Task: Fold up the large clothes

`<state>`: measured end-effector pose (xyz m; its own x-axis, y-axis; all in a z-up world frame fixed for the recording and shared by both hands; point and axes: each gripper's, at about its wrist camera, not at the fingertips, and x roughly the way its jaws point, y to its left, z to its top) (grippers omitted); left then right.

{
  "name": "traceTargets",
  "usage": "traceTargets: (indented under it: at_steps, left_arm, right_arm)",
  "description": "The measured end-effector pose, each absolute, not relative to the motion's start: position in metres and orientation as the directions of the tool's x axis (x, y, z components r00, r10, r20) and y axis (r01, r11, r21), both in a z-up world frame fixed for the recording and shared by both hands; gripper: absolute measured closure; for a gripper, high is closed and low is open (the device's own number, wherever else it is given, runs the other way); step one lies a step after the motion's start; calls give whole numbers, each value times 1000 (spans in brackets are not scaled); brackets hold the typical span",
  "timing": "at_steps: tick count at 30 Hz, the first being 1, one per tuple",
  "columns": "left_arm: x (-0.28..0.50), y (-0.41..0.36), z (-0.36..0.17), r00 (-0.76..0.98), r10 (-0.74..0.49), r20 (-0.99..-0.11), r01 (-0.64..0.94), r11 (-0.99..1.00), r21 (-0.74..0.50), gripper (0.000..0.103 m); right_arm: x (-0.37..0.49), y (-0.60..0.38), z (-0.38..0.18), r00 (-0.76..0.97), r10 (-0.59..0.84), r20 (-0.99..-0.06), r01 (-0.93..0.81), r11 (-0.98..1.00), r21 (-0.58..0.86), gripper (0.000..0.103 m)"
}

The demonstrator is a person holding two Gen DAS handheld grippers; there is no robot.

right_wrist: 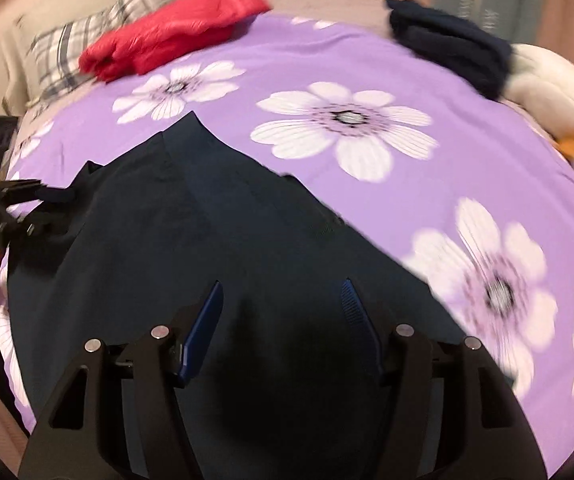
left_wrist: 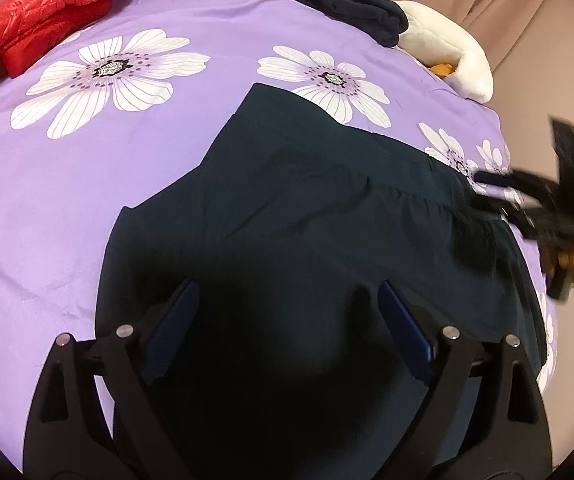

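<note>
A dark navy garment lies spread on the purple flowered bedspread; it also shows in the right wrist view. My left gripper is open just above the garment's near part, with nothing between its blue pads. My right gripper is open above the garment's near edge. In the left wrist view the right gripper is at the garment's right edge, blurred. In the right wrist view the left gripper is at the garment's left edge.
A red puffer jacket lies at the far left of the bed. A folded dark garment and a white plush toy sit at the far right. Plaid pillows are at the head. Pink curtains hang beyond.
</note>
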<state>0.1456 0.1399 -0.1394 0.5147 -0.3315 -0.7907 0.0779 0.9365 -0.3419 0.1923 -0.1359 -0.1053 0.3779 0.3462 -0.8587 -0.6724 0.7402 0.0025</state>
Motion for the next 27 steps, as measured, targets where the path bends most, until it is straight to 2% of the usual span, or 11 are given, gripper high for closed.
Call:
traceTargets:
  at_steps: [5, 6, 9, 12, 15, 17, 22, 23, 26, 27]
  left_arm:
    - [148, 138, -145, 510, -335, -792, 81, 936, -344, 8]
    - [149, 137, -145, 509, -337, -792, 82, 935, -345, 7]
    - [152, 137, -147, 508, -340, -792, 84, 934, -347, 7]
    - [154, 136, -146, 510, -340, -790, 81, 933, -349, 7]
    - [154, 134, -145, 514, -340, -788, 81, 933, -350, 6]
    - [156, 133, -145, 513, -338, -789, 77, 933, -350, 6]
    - [160, 131, -146, 511, -323, -796, 67, 939, -338, 6]
    - [160, 131, -144, 512, -322, -797, 67, 939, -336, 6]
    - [157, 130, -133, 531, -323, -783, 81, 940, -332, 6]
    - [155, 128, -129, 541, -323, -777, 91, 940, -328, 6]
  right_arm:
    - [217, -128, -127, 280, 288, -916, -711, 703, 4, 41]
    - [215, -127, -130, 260, 289, -921, -721, 693, 14, 46]
    - [206, -127, -129, 242, 277, -930, -744, 668, 6, 94]
    - [191, -119, -120, 328, 230, -916, -765, 633, -115, 97]
    - [190, -110, -118, 492, 150, -857, -709, 640, -295, 98]
    - [200, -108, -121, 556, 109, -824, -648, 678, -347, 98]
    - [213, -108, -138, 528, 103, -843, -583, 765, -272, 98]
    - [212, -113, -130, 537, 135, -832, -558, 798, -230, 95]
    - [201, -148, -93, 608, 228, -761, -441, 894, -84, 55]
    - [196, -156, -85, 620, 248, -744, -424, 904, -52, 55]
